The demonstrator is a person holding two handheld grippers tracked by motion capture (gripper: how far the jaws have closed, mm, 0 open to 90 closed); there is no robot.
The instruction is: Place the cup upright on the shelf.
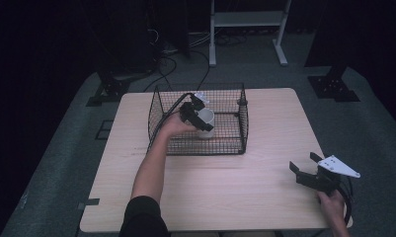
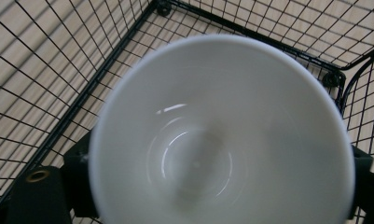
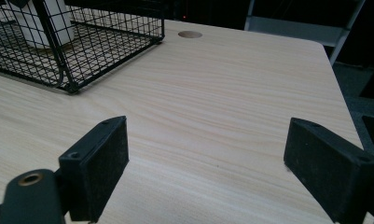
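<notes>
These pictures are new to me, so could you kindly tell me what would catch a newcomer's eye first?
First the white mug, clamped by the left hand-held gripper inside the black wire basket at the middle of the wooden table; in the left gripper view its empty bowl faces the camera. Next, the right hand-held gripper sits open at the table's near right corner, holding nothing.

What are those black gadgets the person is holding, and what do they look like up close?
They are hand-held grippers. The right gripper is black, with two flat rectangular jaws, a pale grey three-cornered plate on top and a black cable looping below. The left gripper is black too, trailing a black cable. The person's left arm wears a short dark sleeve.
</notes>
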